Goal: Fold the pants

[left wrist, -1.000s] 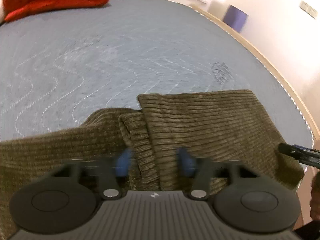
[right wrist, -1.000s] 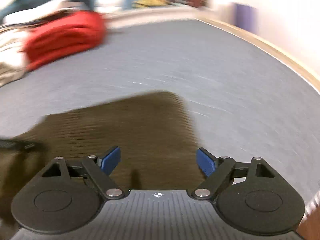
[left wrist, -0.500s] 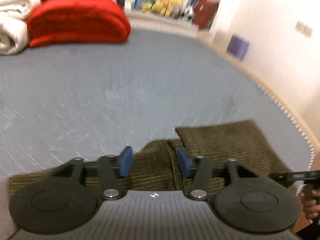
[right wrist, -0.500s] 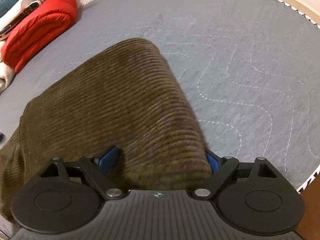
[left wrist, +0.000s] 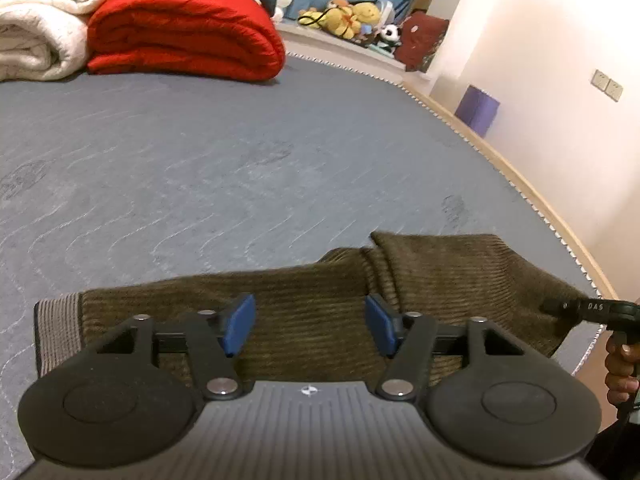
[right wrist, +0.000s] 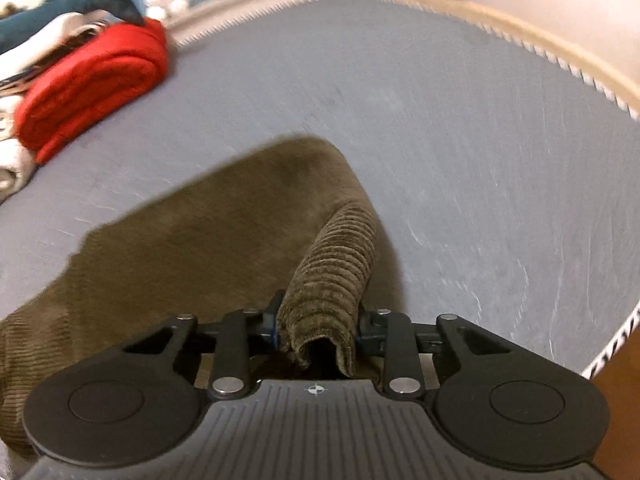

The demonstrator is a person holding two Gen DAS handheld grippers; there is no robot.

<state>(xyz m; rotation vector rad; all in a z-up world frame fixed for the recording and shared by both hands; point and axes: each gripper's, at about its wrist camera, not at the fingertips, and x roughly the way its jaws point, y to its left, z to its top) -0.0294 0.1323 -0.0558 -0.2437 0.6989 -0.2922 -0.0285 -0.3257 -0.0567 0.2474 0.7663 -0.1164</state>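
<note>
Item: olive-brown corduroy pants (left wrist: 328,304), laid across the near edge of a grey quilted mattress (left wrist: 240,152), partly folded, with a ribbed lighter cuff (left wrist: 58,328) at the left end in the left wrist view and a doubled-over panel toward the right.

Left gripper (left wrist: 310,322): released; its jaws had just been opening and stood apart above the cloth, blue pads (left wrist: 240,322) clear of the corduroy, nothing pinched between them.

Right gripper (right wrist: 316,330): clenched on a raised ridge of the pants (right wrist: 332,272); its jaws had just been closing and the fabric bunched up between them in a rolled fold, the rest of the garment spreading away to the left on the mattress. The same gripper showed at the right edge of the left wrist view (left wrist: 560,307), nose against the right end of the pants, with the person's hand (left wrist: 622,364) gripping its handle.

Surroundings, far end of mattress: folded red blanket (left wrist: 180,34); rolled cream blanket (left wrist: 40,28) just beside it on the left; dark blue plush shark (right wrist: 80,4) behind; a heap of soft toys (left wrist: 352,16) on a ledge past the mattress edge. Purple box (left wrist: 478,110) against the pale wall on the right; wall switch plate (left wrist: 606,84) higher up.
</note>
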